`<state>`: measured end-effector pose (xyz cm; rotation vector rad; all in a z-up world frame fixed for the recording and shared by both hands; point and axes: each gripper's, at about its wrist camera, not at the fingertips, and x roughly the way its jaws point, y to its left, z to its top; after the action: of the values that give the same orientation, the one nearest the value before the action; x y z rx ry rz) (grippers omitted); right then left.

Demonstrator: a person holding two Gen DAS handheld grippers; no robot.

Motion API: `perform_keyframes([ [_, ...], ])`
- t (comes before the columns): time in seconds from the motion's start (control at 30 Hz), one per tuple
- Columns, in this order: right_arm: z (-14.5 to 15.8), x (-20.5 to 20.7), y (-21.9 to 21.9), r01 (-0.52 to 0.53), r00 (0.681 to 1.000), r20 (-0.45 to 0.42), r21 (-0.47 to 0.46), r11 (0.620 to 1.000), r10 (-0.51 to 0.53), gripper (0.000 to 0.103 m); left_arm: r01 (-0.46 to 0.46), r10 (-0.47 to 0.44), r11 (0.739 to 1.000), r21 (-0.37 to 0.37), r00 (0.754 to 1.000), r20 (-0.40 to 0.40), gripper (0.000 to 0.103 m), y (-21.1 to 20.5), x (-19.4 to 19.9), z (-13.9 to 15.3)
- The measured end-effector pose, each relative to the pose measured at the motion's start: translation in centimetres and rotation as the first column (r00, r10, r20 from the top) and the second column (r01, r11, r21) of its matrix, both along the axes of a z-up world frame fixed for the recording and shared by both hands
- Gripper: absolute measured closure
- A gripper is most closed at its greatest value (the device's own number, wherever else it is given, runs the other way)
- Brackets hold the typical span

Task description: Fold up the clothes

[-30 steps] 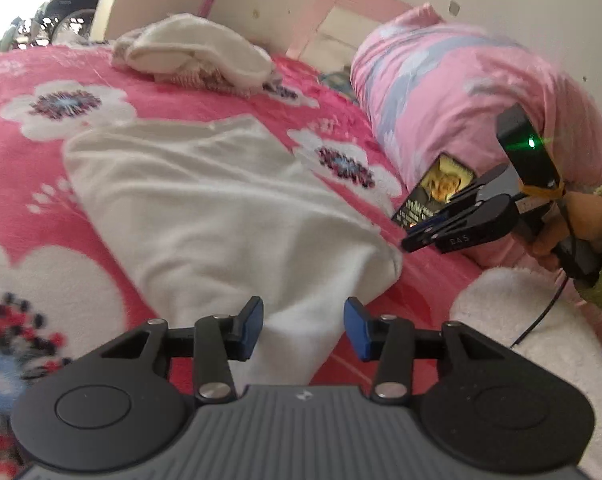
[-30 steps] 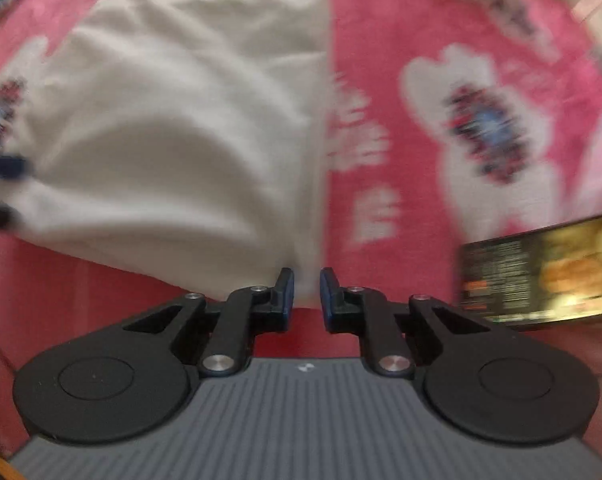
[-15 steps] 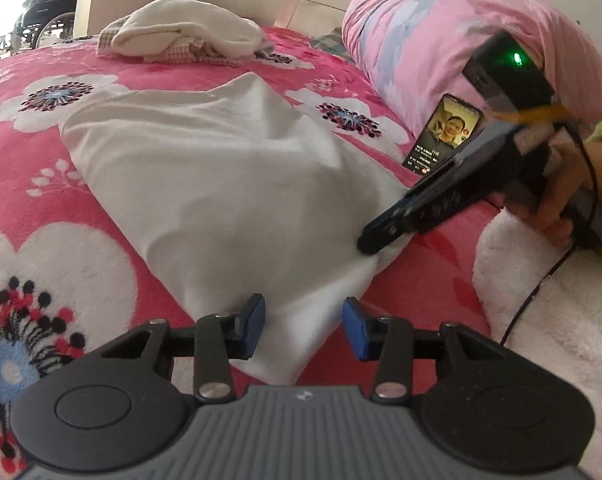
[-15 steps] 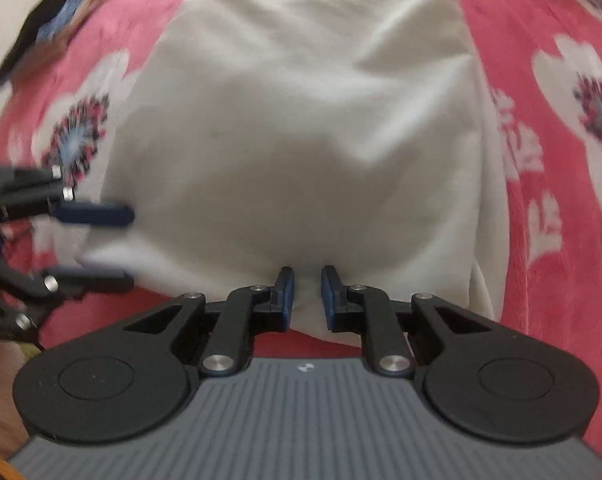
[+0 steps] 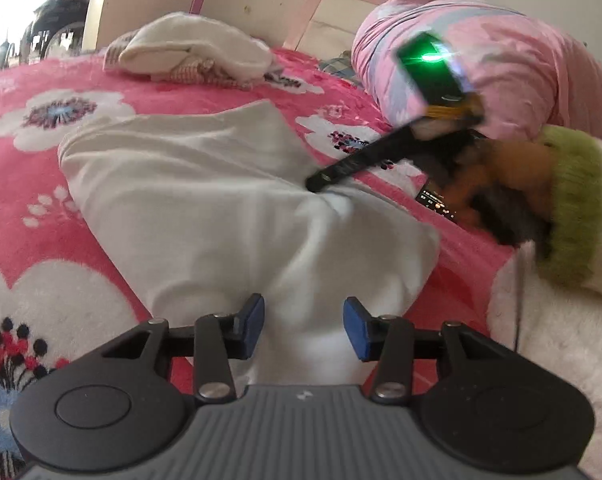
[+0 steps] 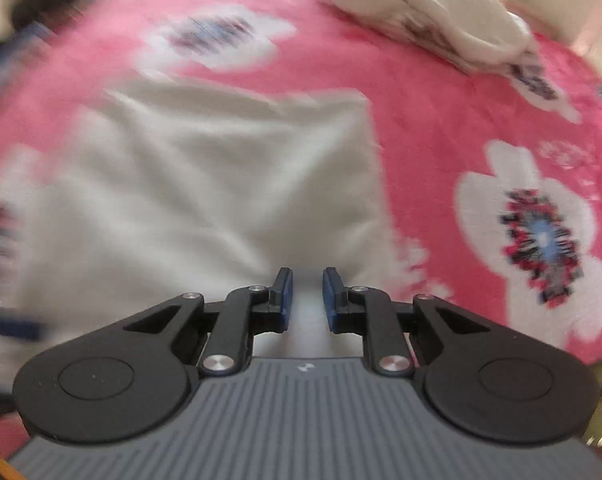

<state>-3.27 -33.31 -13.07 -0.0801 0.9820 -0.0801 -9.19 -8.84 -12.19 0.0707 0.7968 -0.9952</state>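
On the pink flowered blanket (image 5: pixel 229 92) lies a folded white garment (image 5: pixel 205 200), its near end bunched and running toward the left gripper (image 5: pixel 304 330). That gripper's blue pads (image 5: pixel 252 326) stand well apart and are opening, with the cloth's near end lying between and under them but not pressed by either pad. From the right side the right gripper (image 5: pixel 321 181) reaches in, tilted steeply down, its dark tip on the garment's right edge where the fabric puckers into a small ridge. In its own blurred view, the right gripper (image 6: pixel 307 300) has its jaws narrowly apart and opening, white cloth showing in the gap; I cannot tell whether the pads pinch it. A hand (image 5: pixel 513 168) in a green fuzzy cuff (image 5: pixel 573 216) holds that tool, and a phone (image 5: pixel 437 202) lies on the blanket just under it. Farther back sits a heap of cream clothes (image 5: pixel 197 52), and a pink pillow (image 5: pixel 513 60) leans by the wall.
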Motion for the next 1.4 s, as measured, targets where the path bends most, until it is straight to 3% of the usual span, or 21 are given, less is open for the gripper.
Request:
perform_keyframes([
  [0.03, 0.1, 0.6, -1.0, 0.065, 0.998, 0.021, 0.031, 0.997, -0.065, 0.071, -0.002, 0.002, 1.0, -0.003, 1.0, -0.003, 0.052, 0.0, -0.1, 0.0],
  [0.1, 1.5, 1.0, -2.4, 0.178, 0.981, 0.067, 0.079, 0.981, -0.184, 0.072, -0.016, 0.015, 1.0, -0.018, 1.0, -0.022, 0.051, 0.3, -0.2, -0.1],
  [0.2, 3.9, 0.9, -0.9, 0.096, 0.978, 0.172, 0.121, 0.988, -0.116, 0.072, -0.032, 0.031, 0.999, -0.028, 0.999, -0.034, 0.048, 0.4, -0.4, -0.2],
  [0.3, 2.9, 3.0, 0.5, 0.027, 0.992, 0.116, 0.202, 0.979, -0.051, 0.072, -0.036, 0.035, 0.999, -0.037, 0.999, -0.039, 0.046, 0.4, -0.6, -0.4],
  [0.37, 0.8, 5.4, 0.7, 0.045, 0.996, 0.067, 0.215, 0.976, -0.061, 0.074, -0.031, 0.03, 0.999, -0.038, 0.999, -0.027, 0.046, 0.3, -1.0, -0.6],
  [0.43, -0.7, 7.5, -0.1, 0.08, 0.992, 0.072, 0.241, 0.967, -0.1, 0.078, -0.029, 0.028, 0.999, -0.042, 0.999, -0.024, 0.046, 0.4, -1.2, -0.6],
  [0.5, -0.2, 9.0, -0.8, 0.124, 0.981, 0.113, 0.256, 0.959, -0.157, 0.087, -0.029, 0.028, 0.999, -0.046, 0.999, -0.023, 0.044, 0.5, -1.4, -0.7],
  [0.57, 1.5, 9.6, 0.0, 0.152, 0.971, 0.154, 0.195, 0.969, -0.183, 0.082, -0.027, 0.026, 0.998, -0.056, 0.999, -0.027, 0.044, 0.7, -1.4, -0.8],
  [0.63, 3.2, 9.4, 1.0, 0.086, 0.976, 0.176, 0.247, 0.965, -0.132, 0.082, -0.023, 0.021, 0.997, -0.073, 0.999, -0.037, 0.044, 1.0, -1.4, -1.0],
  [0.73, 4.8, 8.6, 4.8, -0.108, 0.989, 0.133, 0.328, 0.938, 0.067, 0.082, -0.02, 0.014, 0.994, -0.103, 0.998, -0.063, 0.044, 1.6, -1.3, -1.3],
  [0.8, 3.8, 9.2, 7.5, -0.193, 0.981, 0.062, 0.361, 0.912, 0.183, 0.084, -0.018, 0.009, 0.993, -0.119, 0.997, -0.074, 0.044, 1.8, -1.3, -1.5],
  [0.87, 1.8, 10.8, 9.5, -0.212, 0.975, 0.01, 0.333, 0.919, 0.221, 0.084, -0.013, 0.003, 0.992, -0.128, 0.997, -0.078, 0.044, 2.0, -1.3, -1.6],
  [0.93, -0.1, 13.2, 10.0, -0.181, 0.983, 0.018, 0.289, 0.94, 0.184, 0.088, -0.008, -0.001, 0.991, -0.132, 0.997, -0.072, 0.043, 2.1, -1.4, -1.6],
  [0.97, -0.3, 14.3, 9.6, -0.137, 0.991, 0.042, 0.32, 0.937, 0.13, 0.089, -0.007, -0.002, 0.991, -0.134, 0.997, -0.071, 0.043, 2.1, -1.5, -1.6],
  [1.07, 0.6, 15.8, 8.8, -0.013, 0.995, 0.097, 0.277, 0.961, -0.014, 0.085, -0.008, -0.003, 0.99, -0.14, 0.997, -0.077, 0.043, 2.2, -1.4, -1.8],
  [1.27, 5.2, 10.7, 5.7, 0.016, 0.981, 0.183, 0.275, 0.961, -0.069, 0.085, -0.016, 0.002, 0.989, -0.148, 0.996, -0.094, 0.043, 2.3, -1.3, -1.7],
  [1.4, 5.1, 6.4, 2.0, 0.063, 0.988, 0.117, 0.297, 0.953, -0.102, 0.085, -0.019, 0.007, 0.991, -0.133, 0.996, -0.092, 0.043, 2.1, -1.4, -1.5],
])
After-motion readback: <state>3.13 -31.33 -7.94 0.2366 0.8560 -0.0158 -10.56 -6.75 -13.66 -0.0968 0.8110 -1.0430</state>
